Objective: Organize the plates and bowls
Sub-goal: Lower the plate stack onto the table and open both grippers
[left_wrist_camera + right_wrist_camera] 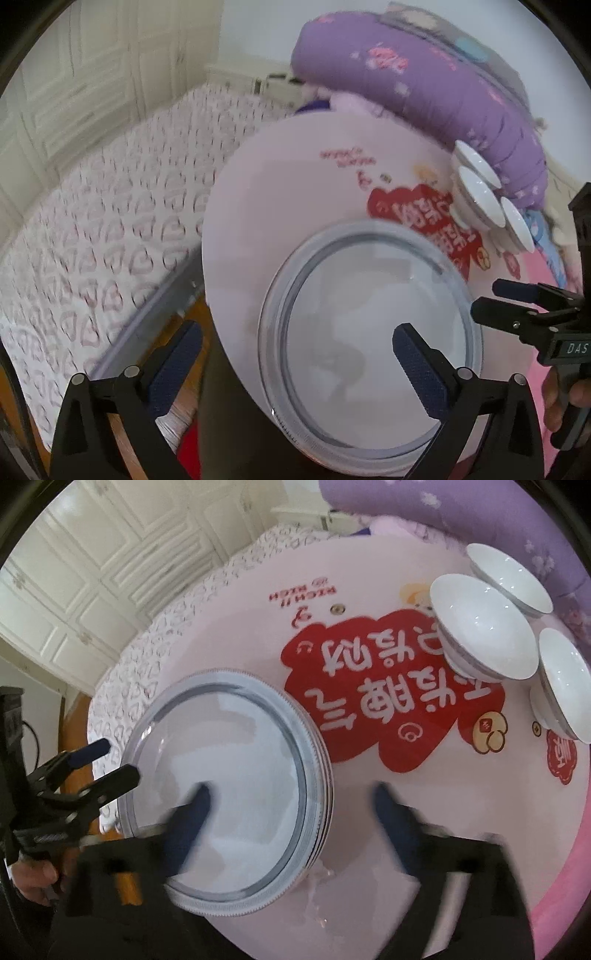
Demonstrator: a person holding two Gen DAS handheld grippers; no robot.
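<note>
A stack of white plates with grey rims (369,332) (229,801) sits near the edge of a round pink table (280,192) (388,867). Three white bowls (484,624) stand at the table's far right; they also show in the left wrist view (480,195). My left gripper (295,350) is open and empty, its jaws straddling the stack's left edge from just above. My right gripper (291,797) is open and empty over the stack's right edge. Each gripper also shows from the side in the other's view (491,299) (110,760).
A bed with a heart-patterned sheet (92,240) lies left of the table. A purple quilt (424,74) is piled behind the bowls. White cabinet doors (92,554) stand at the back. A red printed graphic (388,686) covers the table's middle.
</note>
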